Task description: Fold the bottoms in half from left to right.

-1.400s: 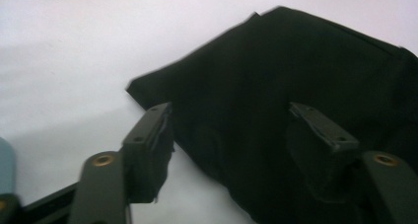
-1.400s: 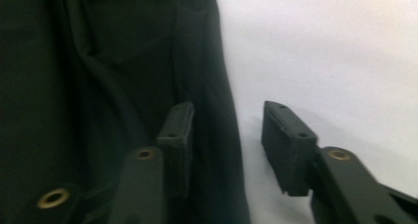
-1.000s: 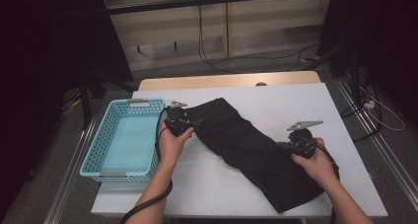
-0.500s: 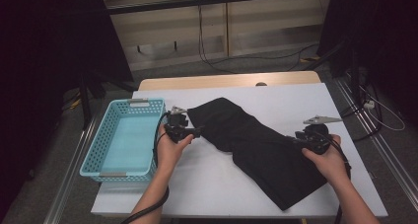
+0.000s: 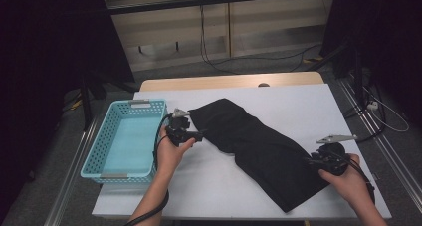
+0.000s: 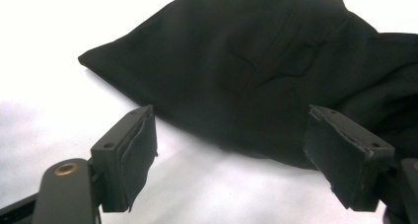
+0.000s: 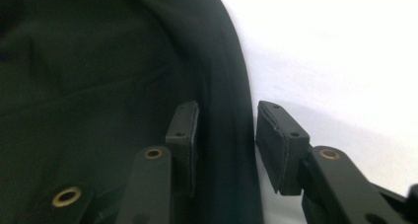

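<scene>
A black cloth (image 5: 259,146) lies spread on a slant across the white table (image 5: 298,106). My left gripper (image 5: 199,135) sits at its upper left end. In the left gripper view that gripper (image 6: 231,130) is wide open and has just been opening. The cloth (image 6: 256,61) has its near edge in the gap, and neither pad presses it. My right gripper (image 5: 311,160) is at the cloth's lower right edge. Its jaws (image 7: 224,120) stand partly apart, have just been closing a little, and straddle the folded hem of the cloth (image 7: 98,61).
A light blue mesh basket (image 5: 97,139) stands at the table's left side, close to my left hand. Bare white tabletop shows beyond the cloth at the back right and in front of it. A wooden strip (image 5: 229,80) runs along the far edge.
My right gripper has slid right and towards the near edge, and its jaws have come apart. The cloth now lies longer and flatter. The left hand has stayed in place.
</scene>
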Demonstrator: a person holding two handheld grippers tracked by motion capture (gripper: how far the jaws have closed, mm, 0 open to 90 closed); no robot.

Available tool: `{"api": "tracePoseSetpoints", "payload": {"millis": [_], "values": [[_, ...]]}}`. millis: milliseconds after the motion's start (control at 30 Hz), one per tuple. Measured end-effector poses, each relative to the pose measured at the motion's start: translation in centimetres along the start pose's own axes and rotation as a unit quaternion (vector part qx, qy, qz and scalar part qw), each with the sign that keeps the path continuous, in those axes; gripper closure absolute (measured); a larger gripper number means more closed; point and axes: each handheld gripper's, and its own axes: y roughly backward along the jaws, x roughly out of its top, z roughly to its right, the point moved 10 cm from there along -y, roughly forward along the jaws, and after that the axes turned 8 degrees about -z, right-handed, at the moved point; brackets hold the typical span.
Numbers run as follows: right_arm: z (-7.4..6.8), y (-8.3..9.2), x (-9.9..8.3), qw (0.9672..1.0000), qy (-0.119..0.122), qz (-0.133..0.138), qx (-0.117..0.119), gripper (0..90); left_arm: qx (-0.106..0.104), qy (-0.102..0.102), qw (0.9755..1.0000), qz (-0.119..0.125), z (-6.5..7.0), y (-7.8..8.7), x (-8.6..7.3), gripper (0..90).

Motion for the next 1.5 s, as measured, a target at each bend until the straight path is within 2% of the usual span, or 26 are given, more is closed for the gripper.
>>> {"api": "tracePoseSetpoints", "payload": {"millis": [67, 100, 133, 200, 267, 367, 467, 500, 567, 633, 700, 800, 867, 967, 1000, 1033, 1100, 1167, 1300, 1367, 1400, 1433, 1500], "values": [[0.5, 0.4, -0.4, 0.9999, -0.007, -0.013, -0.004, 66.3, -0.001, -0.002, 1.0000, 0.002, 0.1, 0.1, 0.0, 20.6], [0.8, 0.6, -0.5, 0.9999, -0.009, -0.014, -0.003, 72.0, 0.000, -0.003, 1.0000, 0.003, 0.1, 0.1, 0.0, 20.6], [0.9, 0.7, -0.7, 0.9997, -0.010, -0.019, 0.008, 82.6, 0.001, -0.003, 1.0000, 0.004, 0.2, 0.1, 0.0, 20.4], [1.0, 0.7, -0.9, 0.9995, -0.014, -0.015, 0.026, 89.6, 0.002, -0.005, 1.0000, 0.001, 0.2, 0.1, 0.0, 20.3], [1.3, 0.7, -0.8, 0.9994, -0.016, -0.014, 0.028, 89.9, 0.002, -0.004, 1.0000, 0.004, 0.2, 0.0, 0.1, 20.3], [2.9, 0.7, -0.3, 0.9999, -0.015, -0.004, -0.006, 90.0, 0.002, -0.006, 1.0000, 0.003, 0.3, 0.1, 0.0, 20.1], [4.6, 0.8, 0.2, 0.9993, -0.025, 0.012, -0.026, 88.4, 0.002, -0.006, 1.0000, 0.002, 0.2, 0.0, 0.0, 20.0], [4.8, 0.8, 0.4, 0.9993, -0.016, 0.019, -0.029, 84.8, 0.002, -0.005, 1.0000, 0.000, 0.2, 0.0, -0.1, 19.8], [4.6, 0.7, 0.6, 0.9989, -0.006, 0.026, -0.039, 69.7, 0.002, -0.005, 1.0000, -0.001, 0.2, 0.0, -0.1, 19.6], [3.4, 0.9, 1.0, 0.9987, 0.015, 0.033, -0.036, 65.2, 0.001, -0.005, 1.0000, -0.002, 0.2, 0.0, -0.1, 19.3], [1.5, 1.1, 1.6, 0.9979, 0.034, 0.046, -0.028, 57.8, 0.002, -0.004, 1.0000, 0.000, 0.3, 0.0, -0.1, 18.8], [-2.3, 1.3, 2.6, 0.9953, 0.069, 0.068, 0.005, 55.8, 0.003, -0.007, 1.0000, 0.000, 0.3, 0.2, 0.0, 18.4], [-4.7, 1.2, 3.2, 0.9928, 0.090, 0.077, 0.021, 55.9, 0.004, -0.005, 1.0000, 0.000, 0.4, 0.2, -0.1, 18.0], [-8.2, 0.6, 3.8, 0.9887, 0.110, 0.085, 0.056, 58.0, 0.006, -0.014, 0.9999, -0.005, 0.5, 0.3, -0.2, 17.4], [-9.3, 0.3, 4.0, 0.9872, 0.115, 0.087, 0.068, 60.8, 0.005, -0.012, 0.9999, -0.002, 0.6, 0.2, -0.1, 17.2], [-10.3, 0.0, 3.9, 0.9857, 0.125, 0.081, 0.079, 64.4, 0.004, -0.014, 0.9999, -0.005, 0.7, 0.3, -0.2, 17.1], [-12.2, -0.6, 3.9, 0.9823, 0.140, 0.077, 0.098, 64.7, 0.008, -0.020, 0.9997, -0.009, 0.6, 0.3, -0.3, 16.7], [-13.8, -1.3, 3.8, 0.9786, 0.162, 0.071, 0.104, 64.8, 0.009, -0.020, 0.9997, -0.011, 0.5, 0.3, -0.4, 16.5], [-15.7, -2.8, 3.5, 0.9737, 0.193, 0.056, 0.108, 62.9, 0.010, -0.017, 0.9997, -0.011, 0.4, 0.3, -0.5, 16.1], [-15.9, -3.5, 3.2, 0.9722, 0.211, 0.045, 0.091, 62.0, 0.010, -0.017, 0.9997, -0.012, 0.4, 0.3, -0.5, 16.1], [-15.9, -3.7, 3.2, 0.9707, 0.219, 0.049, 0.086, 62.3, 0.011, -0.017, 0.9997, -0.012, 0.4, 0.3, -0.5, 16.1], [-15.8, -3.7, 3.3, 0.9724, 0.212, 0.052, 0.083, 66.3, 0.011, -0.017, 0.9997, -0.011, 0.3, 0.3, -0.5, 16.1], [-15.5, -3.8, 3.4, 0.9726, 0.213, 0.053, 0.077, 71.6, 0.011, -0.015, 0.9998, -0.011, 0.3, 0.3, -0.5, 16.1]]}}
